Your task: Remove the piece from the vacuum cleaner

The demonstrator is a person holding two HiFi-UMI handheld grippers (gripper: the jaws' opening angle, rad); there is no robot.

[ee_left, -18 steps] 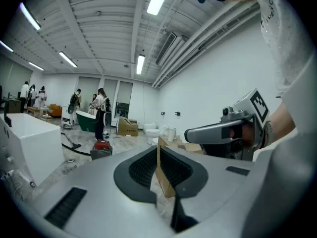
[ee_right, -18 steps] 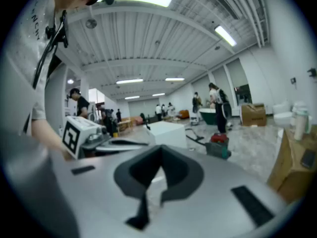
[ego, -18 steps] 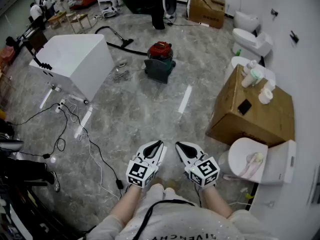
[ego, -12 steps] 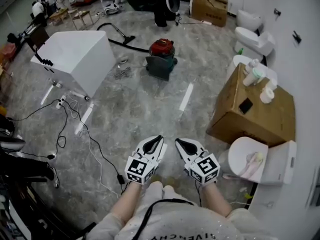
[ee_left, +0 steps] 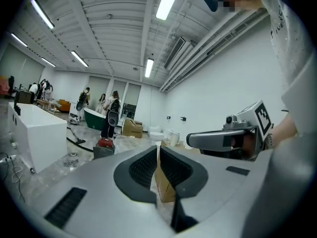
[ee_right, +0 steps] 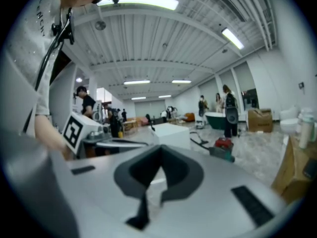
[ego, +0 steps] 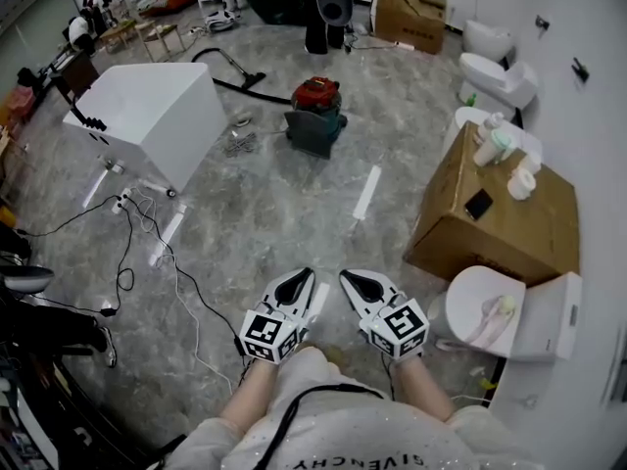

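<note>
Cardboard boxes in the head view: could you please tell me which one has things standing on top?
The large brown cardboard box at the right, beside the white toilet, bearing white containers; the smaller far box shows none.

Bright, even light fills the room, thrown down by long ceiling strip lights (ee_left: 166, 1) high above the fingers (ee_left: 141, 170) of the left gripper (ee_left: 158, 150). One strip over the right gripper (ee_right: 159, 150) burns out to plain white. The polished floor (ego: 284, 213) ahead of both pairs of fingers shows a pale sheen and only faint, soft shadows. Both gripper views are strongly fisheye: ceiling lines bow and the corners fall black. Each gripper's grey body nearest the lens is soft, the right more smeared than the left. The head view is sharp at centre, bending towards its edges.
</note>
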